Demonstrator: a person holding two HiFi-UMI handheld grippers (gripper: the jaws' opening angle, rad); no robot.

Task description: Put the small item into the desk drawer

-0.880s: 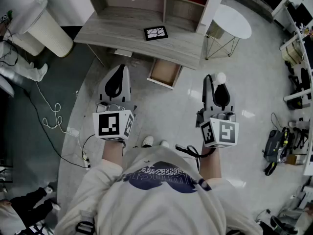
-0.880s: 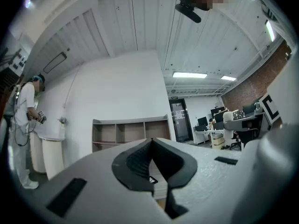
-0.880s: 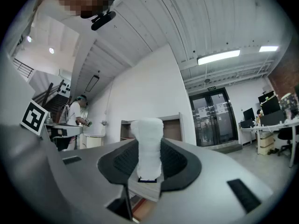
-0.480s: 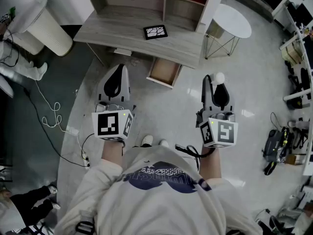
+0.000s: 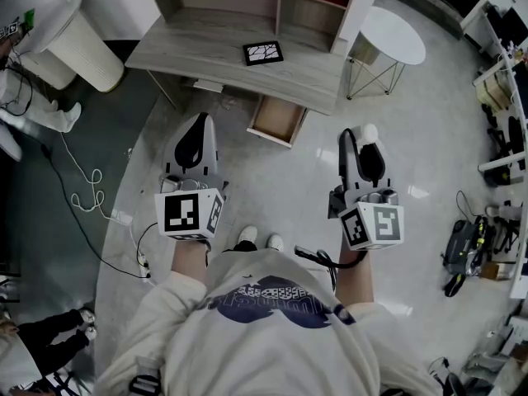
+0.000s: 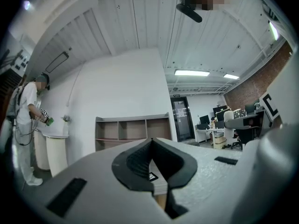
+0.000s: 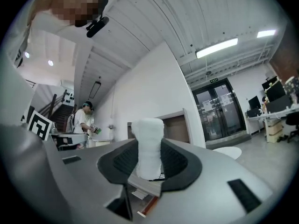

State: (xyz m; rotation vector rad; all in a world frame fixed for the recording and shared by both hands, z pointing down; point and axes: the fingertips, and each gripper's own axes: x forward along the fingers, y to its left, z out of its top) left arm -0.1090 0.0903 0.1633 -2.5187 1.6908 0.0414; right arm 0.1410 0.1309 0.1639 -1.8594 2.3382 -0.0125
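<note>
While my right gripper point(image 5: 360, 134) pinches the small white item point(image 7: 148, 146) upright between part-open jaws, my left gripper point(image 5: 200, 120) is closed on nothing. The open drawer point(image 5: 277, 120) lies at nine o'clock of the item, under the desk point(image 5: 206, 52) edge, with floor point(image 5: 318, 151) between.

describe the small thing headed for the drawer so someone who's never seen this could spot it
In the head view, follow the person's right arm to the right gripper. Pinched between its dark jaws stands the small white item, a stubby upright roll with a crinkled surface. The left gripper has its jaws shut on nothing, so it is the only thing held.
</note>
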